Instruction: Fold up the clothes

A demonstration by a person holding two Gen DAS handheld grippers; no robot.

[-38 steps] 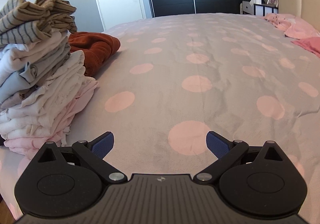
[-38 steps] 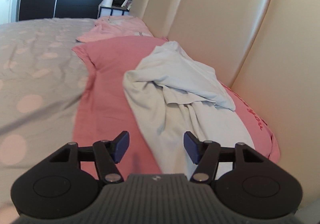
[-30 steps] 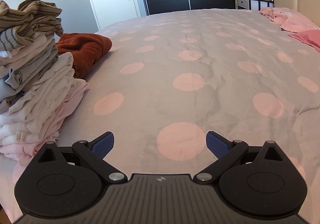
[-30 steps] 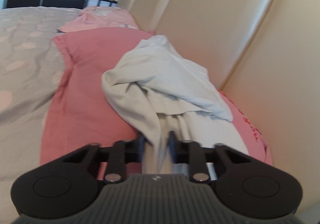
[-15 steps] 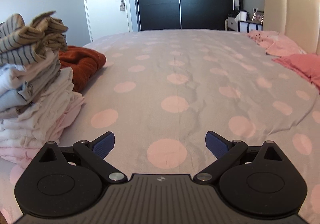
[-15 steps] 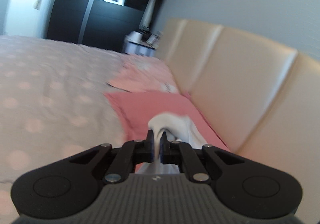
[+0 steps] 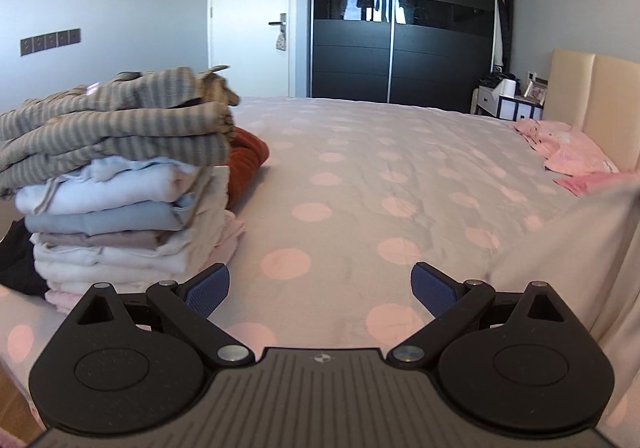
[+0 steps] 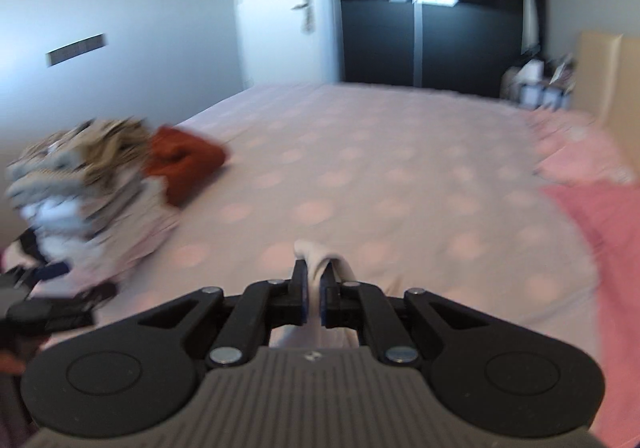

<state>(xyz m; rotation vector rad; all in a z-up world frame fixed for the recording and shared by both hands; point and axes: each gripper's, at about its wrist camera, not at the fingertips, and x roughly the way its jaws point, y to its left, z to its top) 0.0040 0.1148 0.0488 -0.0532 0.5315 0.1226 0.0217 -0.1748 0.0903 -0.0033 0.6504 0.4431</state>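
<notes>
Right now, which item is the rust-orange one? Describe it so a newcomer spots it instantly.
Start at the bed with the grey, pink-dotted cover. On its left side stands a tall stack of folded clothes topped by a grey striped piece. The rust-orange garment lies crumpled on the cover just behind that stack, the only dark, warm-coloured and unfolded item beside those pale folded layers.
</notes>
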